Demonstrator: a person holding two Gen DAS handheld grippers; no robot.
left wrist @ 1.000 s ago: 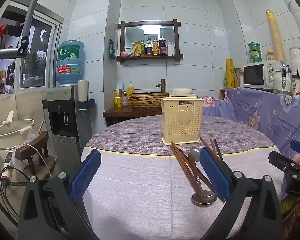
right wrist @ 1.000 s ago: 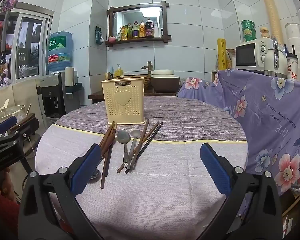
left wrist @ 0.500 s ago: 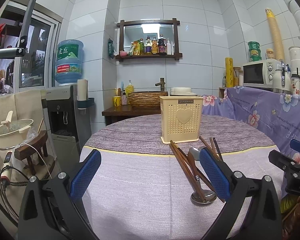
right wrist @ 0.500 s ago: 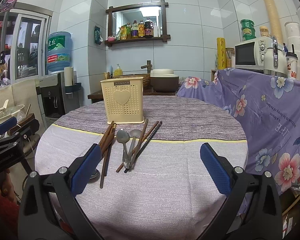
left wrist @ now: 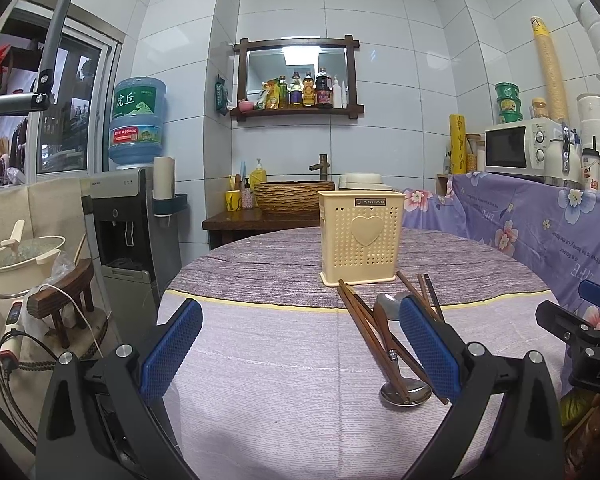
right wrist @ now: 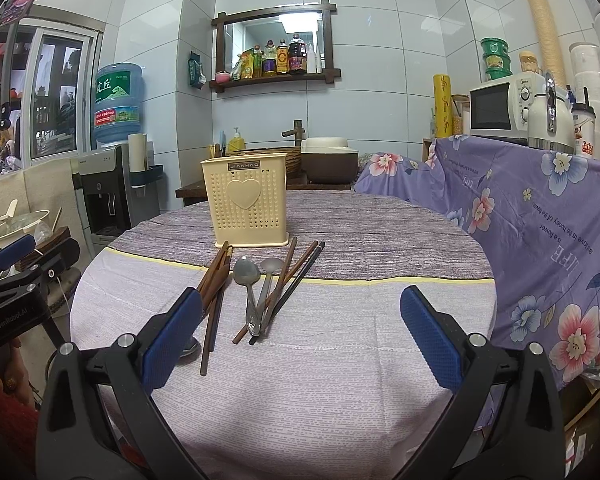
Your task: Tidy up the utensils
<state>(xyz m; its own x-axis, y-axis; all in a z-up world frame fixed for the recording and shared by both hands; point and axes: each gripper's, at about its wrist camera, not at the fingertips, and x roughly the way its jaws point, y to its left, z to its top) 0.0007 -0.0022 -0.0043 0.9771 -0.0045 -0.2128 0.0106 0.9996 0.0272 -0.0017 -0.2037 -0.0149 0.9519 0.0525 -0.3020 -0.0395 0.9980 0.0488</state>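
Observation:
A cream perforated utensil holder (left wrist: 361, 237) (right wrist: 247, 205) with a heart on its front stands upright near the middle of the round table. In front of it lie brown chopsticks (left wrist: 365, 320) (right wrist: 214, 280), two metal spoons (right wrist: 247, 276) side by side, and more chopsticks (right wrist: 296, 276) crossing them. A third spoon's bowl (left wrist: 406, 392) rests nearest the left gripper. My left gripper (left wrist: 300, 344) hovers open over the table's near left edge, the utensils by its right finger. My right gripper (right wrist: 300, 328) is open too, its left finger over the chopstick ends.
The table wears a lilac and purple striped cloth (right wrist: 340, 360). A floral purple sheet (right wrist: 540, 220) covers the counter on the right, with a microwave (right wrist: 500, 108) on top. A water dispenser (left wrist: 136, 216) and a stool (left wrist: 66, 300) stand left of the table.
Both views have crept slightly upward and closer; the utensils and the holder lie as before, and both grippers stay open.

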